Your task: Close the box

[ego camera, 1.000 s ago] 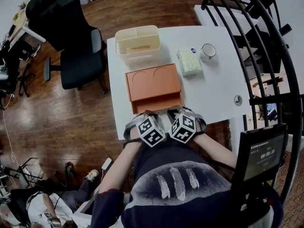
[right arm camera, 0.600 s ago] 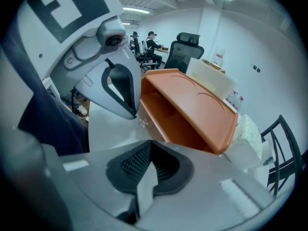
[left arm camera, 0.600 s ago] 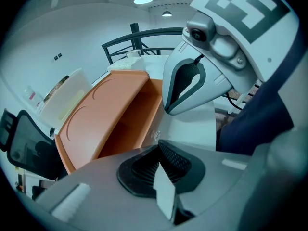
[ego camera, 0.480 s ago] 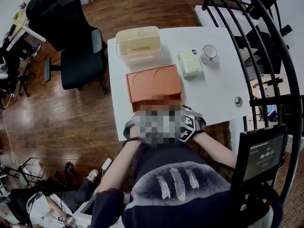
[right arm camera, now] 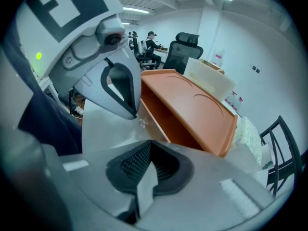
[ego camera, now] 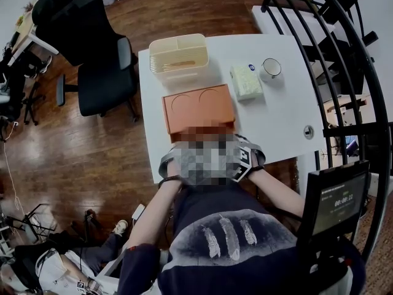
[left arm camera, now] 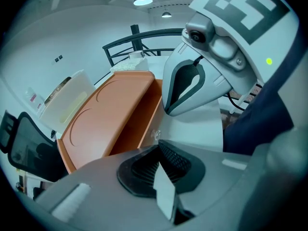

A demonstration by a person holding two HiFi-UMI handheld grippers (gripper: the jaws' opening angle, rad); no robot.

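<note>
Box (ego camera: 198, 106), smooth orange, lid (left arm camera: 103, 119) ajar; left gripper (left arm camera: 161, 166) and right gripper (right arm camera: 149, 168) closed, empty.

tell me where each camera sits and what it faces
Head view: on the person's head, steeply down onto orange box on white table; dark shirt, forearms show.
Left gripper view: on left gripper, facing box and right gripper; shirt shows.
Right gripper view: on right gripper, facing box and left gripper; shirt too.
All three share the box.

Orange box (ego camera: 198, 108) is sitting on the white table (ego camera: 276, 109) near its front edge. Its flat lid (left arm camera: 103, 121), bearing two embossed arcs, is standing partly raised, near edge tilting up, orange interior showing underneath.
</note>
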